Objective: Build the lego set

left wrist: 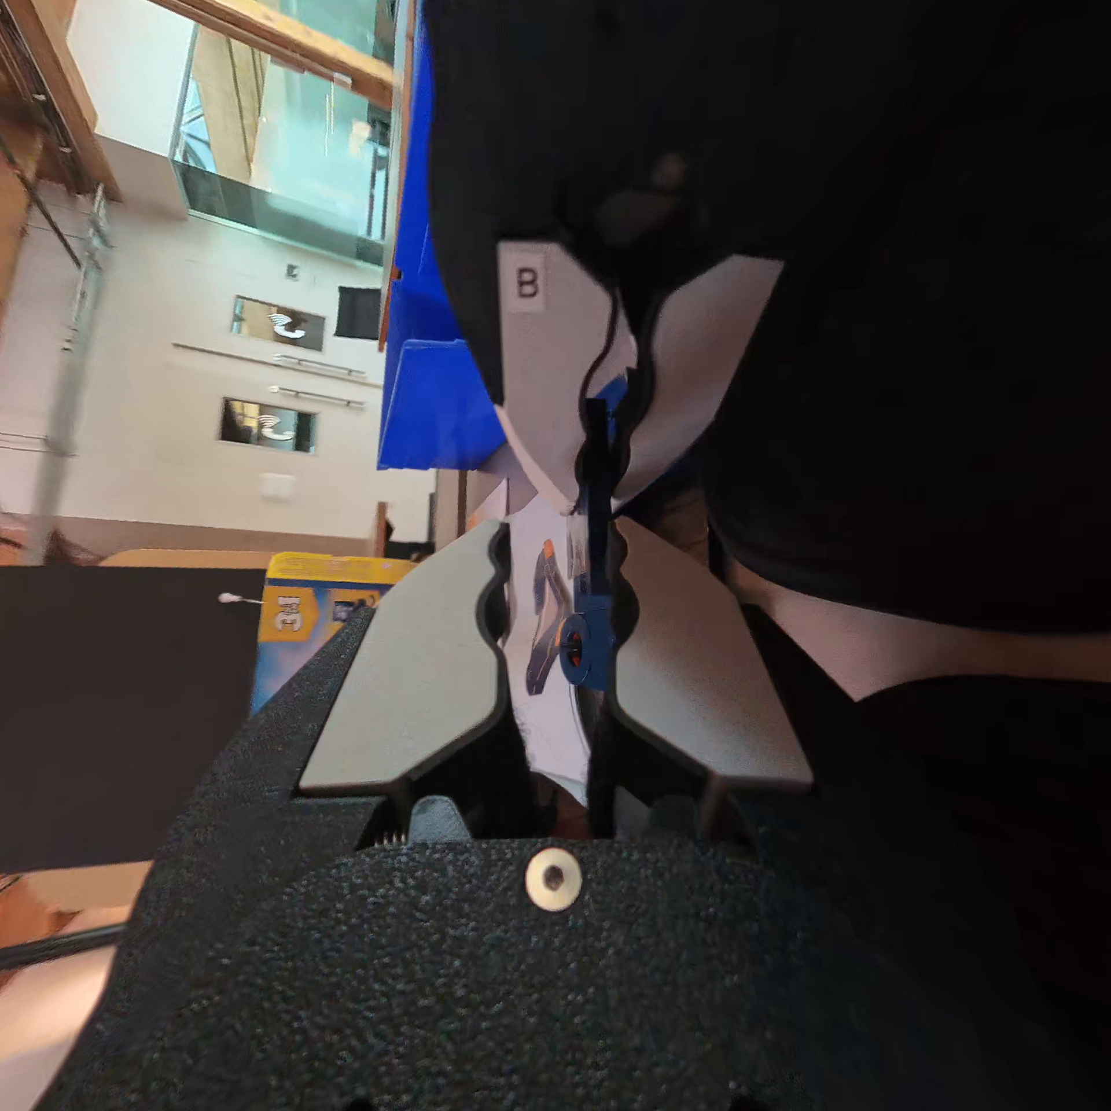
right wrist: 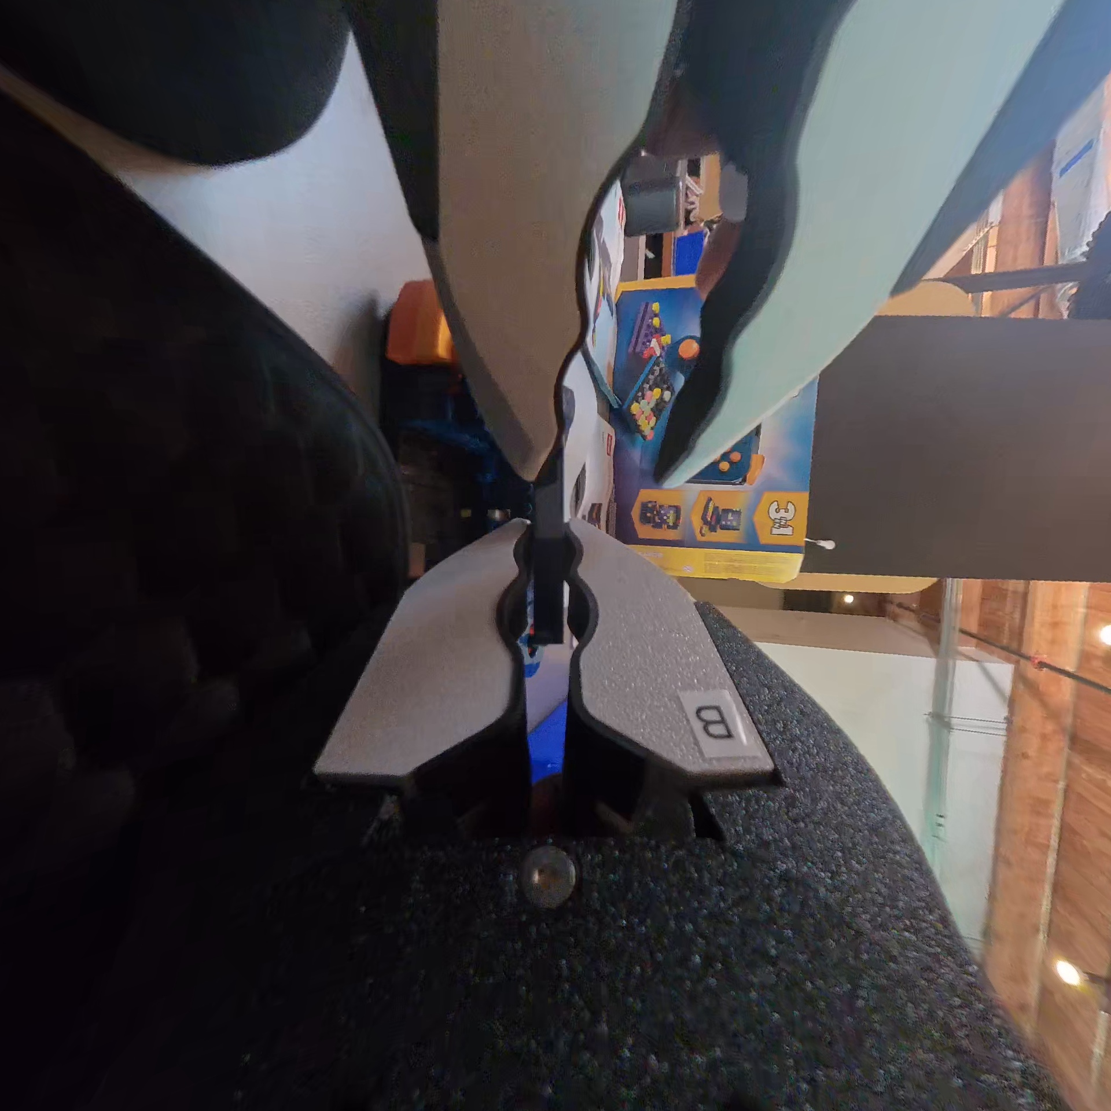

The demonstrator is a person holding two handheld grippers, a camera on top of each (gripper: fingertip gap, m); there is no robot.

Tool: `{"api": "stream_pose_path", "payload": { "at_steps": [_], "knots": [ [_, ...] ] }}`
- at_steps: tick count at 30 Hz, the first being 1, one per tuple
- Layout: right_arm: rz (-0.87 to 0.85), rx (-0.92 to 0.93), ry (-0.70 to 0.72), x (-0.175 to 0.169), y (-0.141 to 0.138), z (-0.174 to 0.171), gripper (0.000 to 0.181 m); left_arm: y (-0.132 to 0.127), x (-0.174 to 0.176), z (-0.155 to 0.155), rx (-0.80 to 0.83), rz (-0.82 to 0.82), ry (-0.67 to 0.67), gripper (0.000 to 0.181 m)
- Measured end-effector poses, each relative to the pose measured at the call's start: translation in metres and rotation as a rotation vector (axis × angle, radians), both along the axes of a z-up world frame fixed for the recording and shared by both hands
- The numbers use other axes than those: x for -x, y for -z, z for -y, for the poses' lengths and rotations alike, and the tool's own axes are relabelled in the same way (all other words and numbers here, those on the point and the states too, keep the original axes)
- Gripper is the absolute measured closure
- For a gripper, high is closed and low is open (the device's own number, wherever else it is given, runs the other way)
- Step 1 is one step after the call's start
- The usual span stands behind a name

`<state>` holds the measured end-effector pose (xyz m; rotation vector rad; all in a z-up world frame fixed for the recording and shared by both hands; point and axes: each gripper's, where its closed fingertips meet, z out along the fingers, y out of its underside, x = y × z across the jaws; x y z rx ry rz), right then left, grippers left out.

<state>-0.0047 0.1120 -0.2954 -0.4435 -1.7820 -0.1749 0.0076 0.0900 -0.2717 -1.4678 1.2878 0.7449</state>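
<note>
A thin black lego piece (left wrist: 597,457) with a blue round-holed part (left wrist: 586,646) at its near end hangs in the air between both grippers. My right gripper (left wrist: 592,502), coming from above in the left wrist view, is shut on its far end. In the right wrist view the same gripper (right wrist: 548,532) pinches the black piece (right wrist: 548,577). My left gripper (left wrist: 559,529) is open; the blue part lies against its right finger (left wrist: 691,661), with a gap to the other. In the right wrist view the left gripper (right wrist: 601,478) stands open, one fingertip (right wrist: 529,445) touching the piece.
A yellow-and-blue lego box (left wrist: 324,601) (right wrist: 721,523) stands behind the grippers beside a black panel (left wrist: 120,691) (right wrist: 962,445). A white instruction sheet (left wrist: 541,601) shows between my fingers. A blue bin (left wrist: 433,409) is above it. A person's dark sleeve (left wrist: 902,361) fills the right side. The tips of both grippers are at nearly the same place.
</note>
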Motion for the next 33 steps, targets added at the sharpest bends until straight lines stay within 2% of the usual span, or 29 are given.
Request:
{"api": "stream_pose_path", "payload": {
  "at_steps": [4,7,9,14,18,20,22,27,30,33],
  "knots": [
    [0.014,-0.004,-0.013,-0.001,0.001,-0.004,0.174,0.011,0.000,-0.006,-0.014,-0.161,-0.048,0.166],
    [0.019,0.037,-0.056,-0.001,0.002,-0.001,0.174,0.012,0.000,-0.005,-0.025,-0.243,-0.083,0.166],
    [0.017,0.027,-0.096,-0.001,0.001,0.002,0.174,0.010,0.001,-0.003,-0.034,-0.242,-0.103,0.158],
    [0.055,-0.055,-0.235,0.001,0.003,0.010,0.174,0.014,0.006,0.009,0.071,-0.043,-0.147,0.148],
    [0.054,-0.044,-0.309,0.002,0.002,0.014,0.174,0.020,-0.001,0.011,0.213,0.229,-0.140,0.155],
    [0.043,-0.038,-0.328,0.002,0.001,0.015,0.174,0.023,0.004,0.008,0.267,0.264,-0.166,0.159],
    [0.036,-0.022,-0.345,0.003,0.000,0.015,0.174,0.025,0.012,0.003,0.246,0.203,-0.186,0.167],
    [0.068,0.022,-0.352,0.002,0.005,0.013,0.173,0.030,0.014,-0.002,0.181,0.025,-0.204,0.171],
    [0.154,0.143,-0.334,-0.003,0.009,0.007,0.155,0.027,0.019,-0.004,0.146,-0.037,-0.272,0.172],
    [0.241,0.397,-0.326,-0.014,0.005,0.005,0.135,0.021,0.025,-0.004,0.099,-0.047,-0.359,0.173]
  ]
}}
